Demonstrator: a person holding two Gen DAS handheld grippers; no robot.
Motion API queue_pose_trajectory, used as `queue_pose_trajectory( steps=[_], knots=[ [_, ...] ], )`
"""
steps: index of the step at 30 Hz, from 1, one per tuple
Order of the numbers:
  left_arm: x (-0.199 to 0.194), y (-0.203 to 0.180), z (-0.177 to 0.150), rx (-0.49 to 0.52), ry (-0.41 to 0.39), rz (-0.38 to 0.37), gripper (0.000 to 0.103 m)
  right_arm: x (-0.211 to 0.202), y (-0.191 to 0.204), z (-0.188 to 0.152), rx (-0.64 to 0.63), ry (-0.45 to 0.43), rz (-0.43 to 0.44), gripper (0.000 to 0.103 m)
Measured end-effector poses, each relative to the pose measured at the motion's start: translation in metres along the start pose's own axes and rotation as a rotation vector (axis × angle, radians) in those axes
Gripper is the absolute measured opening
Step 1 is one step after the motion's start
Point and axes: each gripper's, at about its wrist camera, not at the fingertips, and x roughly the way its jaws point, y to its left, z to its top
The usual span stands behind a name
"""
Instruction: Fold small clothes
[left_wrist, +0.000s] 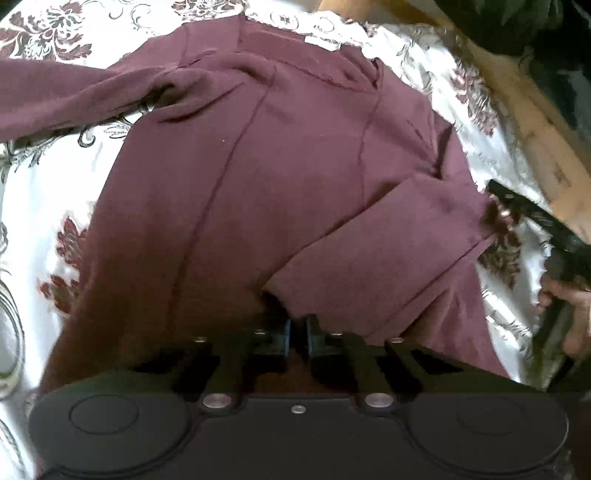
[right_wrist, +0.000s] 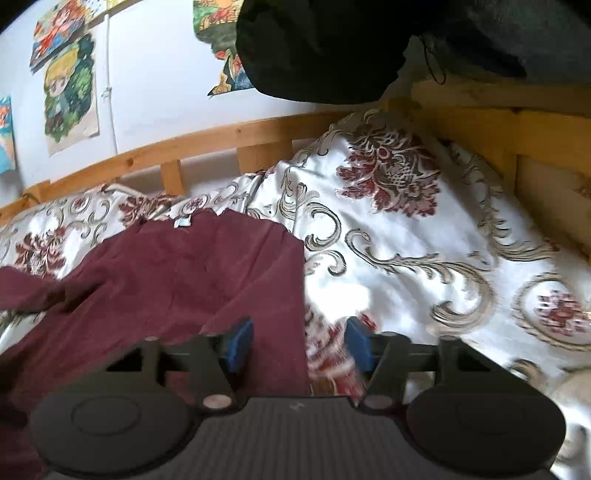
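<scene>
The maroon long-sleeved knit top (left_wrist: 280, 177) is lying spread on the floral bedspread (right_wrist: 406, 240), long axis running away from the left tool (left_wrist: 298, 338), which is pinching its near hem; the right tool (right_wrist: 300, 345) is hovering spread at its right edge.

Both tongs (left_wrist: 298, 334) (right_wrist: 300, 341) are matte black – silver screws, round housings – the right's pads (right_wrist: 242, 341) blue.

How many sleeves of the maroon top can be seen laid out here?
2. One sleeve stretches out left across the floral bedspread; the other sleeve is folded over the maroon top, near the right gripper.
</scene>
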Motion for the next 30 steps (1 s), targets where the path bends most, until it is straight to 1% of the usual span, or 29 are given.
queue_pose_trajectory(
  steps=[2,5,7,8,9,11,13,15,17,18,20,21,22,23,24,25,26,27,29,30],
  knots=[
    [-0.002,-0.002,-0.002,0.006,-0.007,-0.005,0.005,0.016,-0.001,-0.001,0.002,0.011,0.021,0.059],
    [-0.008,-0.004,-0.006,-0.007,-0.011,0.016,0.005,0.032,-0.001,-0.003,-0.019,0.007,0.063,0.058],
    [-0.011,-0.004,-0.007,-0.02,-0.004,0.035,0.004,0.037,-0.003,-0.003,-0.003,0.006,0.088,0.038],
    [-0.013,-0.004,-0.009,-0.026,0.001,0.049,0.004,0.038,-0.004,-0.003,0.011,0.011,0.094,0.011],
    [-0.014,-0.004,-0.012,-0.033,0.006,0.06,0.004,0.038,-0.006,-0.004,0.022,0.006,0.088,0.007],
    [-0.018,-0.002,-0.015,-0.06,0.015,0.074,0.004,0.032,-0.012,-0.005,0.048,-0.052,0.058,0.006],
    [-0.022,0.001,-0.019,-0.088,0.021,0.071,0.004,0.023,-0.019,-0.002,0.076,-0.111,0.026,0.006],
    [-0.025,0.002,-0.022,-0.097,0.024,0.07,0.004,0.023,-0.021,-0.001,0.084,-0.108,0.028,0.005],
    [-0.026,0.001,-0.024,-0.075,0.033,0.086,0.004,0.033,-0.017,-0.004,0.067,-0.048,0.022,0.005],
    [-0.025,0.001,-0.024,-0.062,0.045,0.09,0.004,0.037,-0.016,-0.006,0.065,-0.021,0.023,0.006],
    [-0.022,0.001,-0.025,-0.054,0.064,0.082,0.005,0.036,-0.013,-0.006,0.052,-0.026,0.016,0.007],
    [-0.021,0.001,-0.024,-0.055,0.069,0.077,0.006,0.034,-0.013,-0.005,0.051,-0.03,0.017,0.012],
    [-0.021,0.001,-0.023,-0.056,0.07,0.066,0.007,0.032,-0.012,-0.005,0.05,-0.033,0.013,0.014],
    [-0.022,0.002,-0.022,-0.057,0.069,0.056,0.012,0.03,-0.011,-0.005,0.045,-0.038,0.013,0.022],
    [-0.022,0.002,-0.022,-0.06,0.068,0.051,0.015,0.029,-0.009,-0.004,0.035,-0.045,0.016,0.037],
    [-0.023,0.002,-0.022,-0.062,0.064,0.041,0.018,0.028,-0.006,-0.003,0.023,-0.05,0.02,0.045],
    [-0.023,0.002,-0.022,-0.064,0.059,0.032,0.018,0.027,-0.001,-0.002,0.001,-0.05,0.027,0.056],
    [-0.023,0.002,-0.023,-0.063,0.059,0.03,0.018,0.028,0.004,-0.003,-0.023,-0.048,0.028,0.063],
    [-0.019,0.0,-0.027,-0.05,0.074,0.046,0.011,0.03,0.019,-0.005,-0.11,-0.042,-0.004,0.065],
    [-0.017,-0.002,-0.029,-0.04,0.08,0.061,0.011,0.031,0.027,-0.006,-0.161,-0.046,-0.035,0.065]
  ],
)
